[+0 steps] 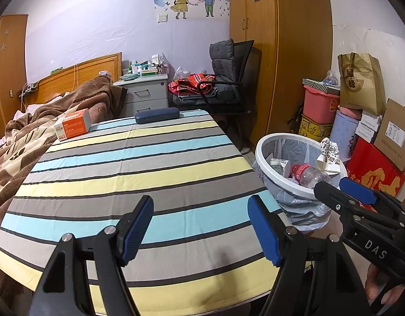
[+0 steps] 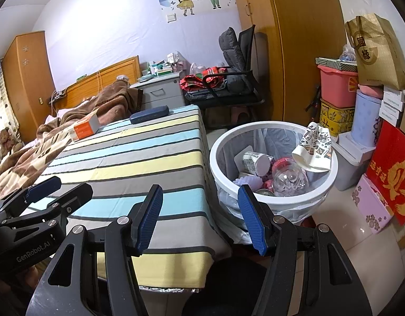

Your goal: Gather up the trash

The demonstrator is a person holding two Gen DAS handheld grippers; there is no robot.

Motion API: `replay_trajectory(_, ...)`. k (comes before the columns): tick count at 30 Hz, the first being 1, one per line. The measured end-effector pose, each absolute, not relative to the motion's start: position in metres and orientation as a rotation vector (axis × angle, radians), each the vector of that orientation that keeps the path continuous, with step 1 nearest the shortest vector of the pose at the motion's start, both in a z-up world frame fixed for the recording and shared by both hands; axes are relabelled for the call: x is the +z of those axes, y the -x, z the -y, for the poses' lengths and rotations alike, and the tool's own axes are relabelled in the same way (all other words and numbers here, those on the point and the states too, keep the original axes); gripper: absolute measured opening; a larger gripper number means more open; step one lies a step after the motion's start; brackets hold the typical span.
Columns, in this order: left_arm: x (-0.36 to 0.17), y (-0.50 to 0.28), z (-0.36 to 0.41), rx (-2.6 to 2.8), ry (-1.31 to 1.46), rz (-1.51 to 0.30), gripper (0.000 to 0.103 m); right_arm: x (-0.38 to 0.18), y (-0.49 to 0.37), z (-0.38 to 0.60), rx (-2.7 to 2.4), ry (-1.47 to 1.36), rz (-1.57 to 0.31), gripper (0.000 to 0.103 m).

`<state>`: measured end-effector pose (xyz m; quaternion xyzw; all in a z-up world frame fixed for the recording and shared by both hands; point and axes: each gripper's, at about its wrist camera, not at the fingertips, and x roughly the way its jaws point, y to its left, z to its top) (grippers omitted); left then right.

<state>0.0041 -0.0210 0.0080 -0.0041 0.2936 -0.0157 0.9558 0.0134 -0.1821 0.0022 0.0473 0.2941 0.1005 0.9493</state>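
Observation:
A white trash bin with a plastic liner stands on the floor to the right of the striped table. Inside it lie a clear bottle with a red label, a patterned paper cup, a white tub and other scraps. My left gripper hangs open over the table's near part, holding nothing. My right gripper stands open at the table's right edge beside the bin, also with nothing in it.
An orange-and-white box and a dark blue glasses case lie at the table's far end. A bed with a brown blanket is to the left. A chair, boxes and bags crowd behind and to the right of the bin.

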Motion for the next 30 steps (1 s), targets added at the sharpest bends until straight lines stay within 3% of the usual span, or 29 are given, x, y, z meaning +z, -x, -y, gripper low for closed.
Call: replay_trajectory(30,0.009,-0.0013,0.0184,-0.028,0.013,-0.598,0.076,0.0026,-0.0116,0.1764,0.206,-0.092,-0.601,0.061)
